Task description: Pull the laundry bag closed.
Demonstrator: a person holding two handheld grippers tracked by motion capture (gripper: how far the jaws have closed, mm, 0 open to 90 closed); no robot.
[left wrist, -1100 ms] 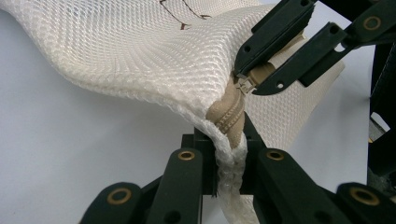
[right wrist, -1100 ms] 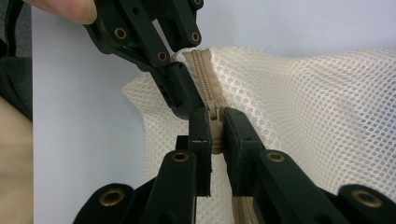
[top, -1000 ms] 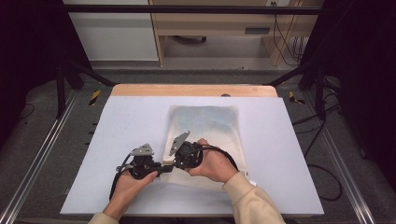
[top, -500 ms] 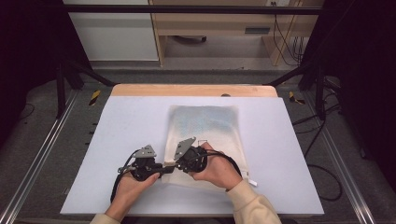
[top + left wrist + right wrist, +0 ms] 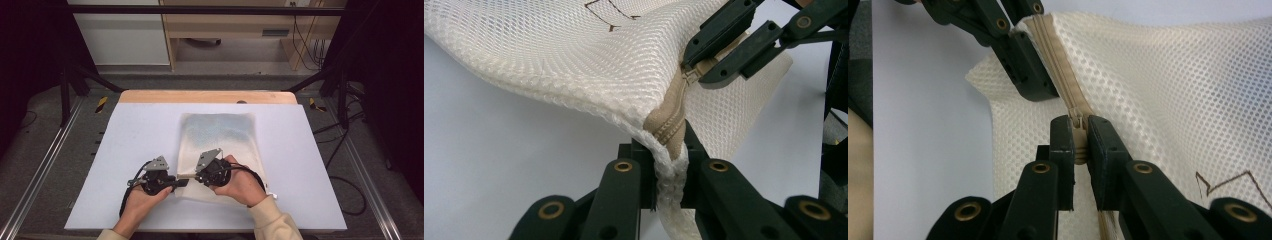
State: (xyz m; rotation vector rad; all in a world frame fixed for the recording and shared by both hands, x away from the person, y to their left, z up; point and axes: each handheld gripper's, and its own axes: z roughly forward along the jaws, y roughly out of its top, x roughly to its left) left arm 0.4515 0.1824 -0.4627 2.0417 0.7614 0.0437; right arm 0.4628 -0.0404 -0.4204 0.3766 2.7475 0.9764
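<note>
A white mesh bag point(image 5: 220, 132) lies flat on the pale table top, with its beige zipper point(image 5: 670, 122) along the near edge. My left gripper point(image 5: 183, 182) is shut on the bag's near left corner point(image 5: 669, 165), at the end of the zipper. Just to its right, my right gripper point(image 5: 195, 176) is shut on the zipper pull point(image 5: 1078, 131). In the left gripper view the right gripper point(image 5: 694, 70) pinches the pull a short way ahead. The left gripper point(image 5: 1034, 60) shows at the top of the right gripper view, with the zipper tape running between the two.
The table top point(image 5: 125, 130) has free room left and right of the bag. A wooden strip point(image 5: 200, 96) runs along its far edge. Black frame posts point(image 5: 65, 85) stand at both sides and cables point(image 5: 350, 190) lie on the floor at the right.
My right gripper has slid a little to the right along the bag's near edge, away from the left gripper. The left gripper has kept still on the corner.
</note>
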